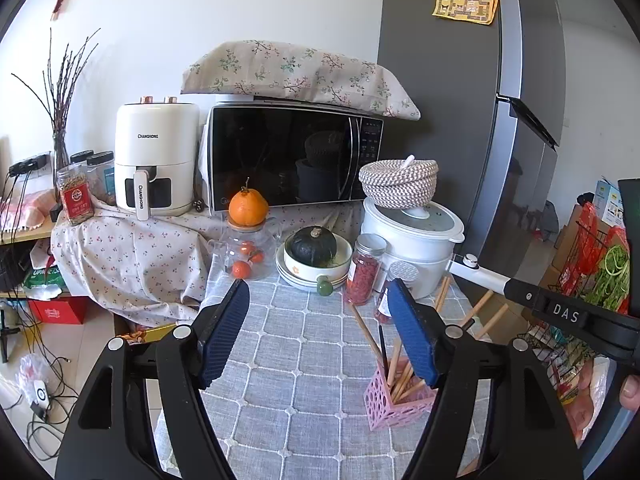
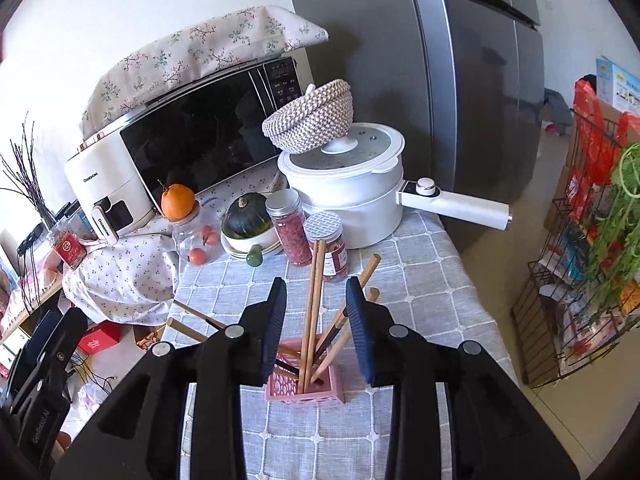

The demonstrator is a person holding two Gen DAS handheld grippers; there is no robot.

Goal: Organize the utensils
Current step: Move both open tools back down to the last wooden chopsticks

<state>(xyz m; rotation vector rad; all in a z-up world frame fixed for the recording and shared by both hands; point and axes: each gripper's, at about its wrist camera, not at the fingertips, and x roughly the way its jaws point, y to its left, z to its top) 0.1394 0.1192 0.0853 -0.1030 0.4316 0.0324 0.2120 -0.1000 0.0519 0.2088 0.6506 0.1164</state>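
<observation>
Grey quilted cloth covers the surface that carries the work, with kitchen appliances ranged along the wall behind it.

1. Task item. A pink perforated holder stands upright near the front edge of the surface. Several chopsticks stand in it, fanned out. One pair rises nearly vertical; others lean to the right.

2. Loose items. At least two more chopsticks lie flat on the cloth just left of the holder, long axis running from upper left down toward the holder. The left tongs partly hide them in the left wrist view.

3. Right tongs. Positioned directly above the holder, pointing downward. Jaws stand partly apart with the upright chopsticks between them; no pad presses on the wood. Judged state: grip released, nothing held.

4. Left tongs. Jaws wide, empty, over bare cloth. The holder lies low and to their right.

5. Governing relation. The loose chopsticks lie to the left of the right tongs, on the left tongs' side. The left hand is judged the nearer. A pickup would likely need the jaws set across the long axis.

6. Surroundings. Two red-filled jars, a white cooking pot, and a microwave stand behind the holder, well apart from both tongs.
</observation>
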